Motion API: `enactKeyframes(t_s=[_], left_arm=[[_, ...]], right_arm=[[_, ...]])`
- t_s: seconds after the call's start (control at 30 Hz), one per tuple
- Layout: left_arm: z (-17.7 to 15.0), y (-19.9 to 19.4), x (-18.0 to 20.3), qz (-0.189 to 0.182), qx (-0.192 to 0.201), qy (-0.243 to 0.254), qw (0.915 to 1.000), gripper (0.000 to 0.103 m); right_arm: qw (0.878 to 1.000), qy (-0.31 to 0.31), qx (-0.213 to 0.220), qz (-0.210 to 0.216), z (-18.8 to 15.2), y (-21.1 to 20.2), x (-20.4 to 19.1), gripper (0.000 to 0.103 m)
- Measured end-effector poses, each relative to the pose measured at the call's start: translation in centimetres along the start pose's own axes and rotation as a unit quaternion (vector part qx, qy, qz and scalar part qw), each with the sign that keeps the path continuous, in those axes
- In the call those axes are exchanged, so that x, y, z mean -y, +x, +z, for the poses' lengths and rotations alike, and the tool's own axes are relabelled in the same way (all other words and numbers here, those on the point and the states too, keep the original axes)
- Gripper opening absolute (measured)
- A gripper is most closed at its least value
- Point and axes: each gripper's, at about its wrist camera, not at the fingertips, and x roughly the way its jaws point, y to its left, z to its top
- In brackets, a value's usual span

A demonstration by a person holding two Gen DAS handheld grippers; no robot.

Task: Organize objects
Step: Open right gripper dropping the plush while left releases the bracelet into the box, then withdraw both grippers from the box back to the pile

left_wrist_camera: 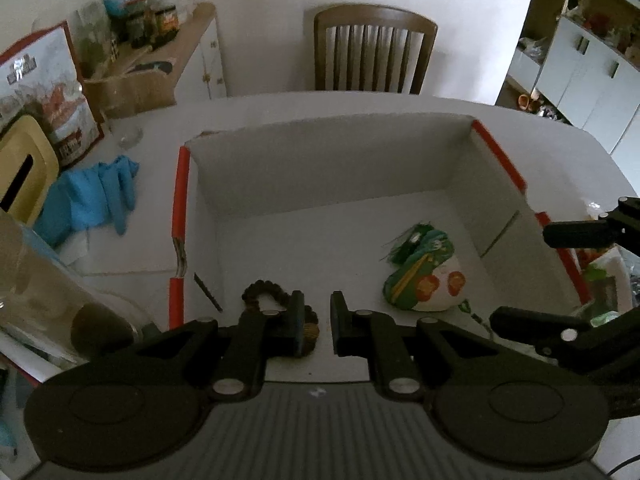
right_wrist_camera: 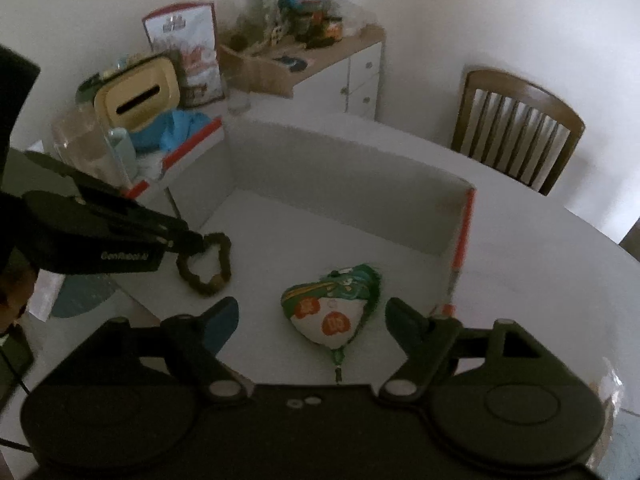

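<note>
Two handheld grippers over an open white box on a table.

The left gripper (left_wrist_camera: 316,320) has its jaws nearly closed with nothing between them; a dark bead ring (left_wrist_camera: 264,296) lies in the box (left_wrist_camera: 320,160) just beside its left jaw. The right gripper (right_wrist_camera: 312,320) has its jaws spread wide, empty, with a green-and-white pouch (right_wrist_camera: 334,314) lying on the box floor between them, untouched.

The box (left_wrist_camera: 460,184) looks like matt white cardboard, its torn edges rough and its rims banded in smooth red. A foil-like pouch (left_wrist_camera: 426,276) inside has a slight sheen, while the dark bead ring (right_wrist_camera: 208,264) looks knobbly and dull. Both grippers (left_wrist_camera: 316,320) (right_wrist_camera: 312,320) are matt black plastic with shiny metal pins. The chair (left_wrist_camera: 372,46) is polished brown wood; the blue cloth (left_wrist_camera: 96,196) is soft and creased.
</note>
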Motion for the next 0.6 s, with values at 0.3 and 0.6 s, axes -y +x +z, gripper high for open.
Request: enactKeyframes(t_s=[0.3, 0.6], left_arm=[[-0.6, -2.8, 2.0, -0.02, 0.028, -0.004, 0.9994, 0.013], [-1.3, -5.1, 5.2, -0.048, 0.049, -0.002, 0.9977, 0.016]], right_arm=[[0.999, 0.018, 0.042, 0.0, -1.4, -4.6, 0.8, 0.086], [0.996, 0.035, 0.08, -0.008, -3.8, -8.6, 2.1, 0.092]])
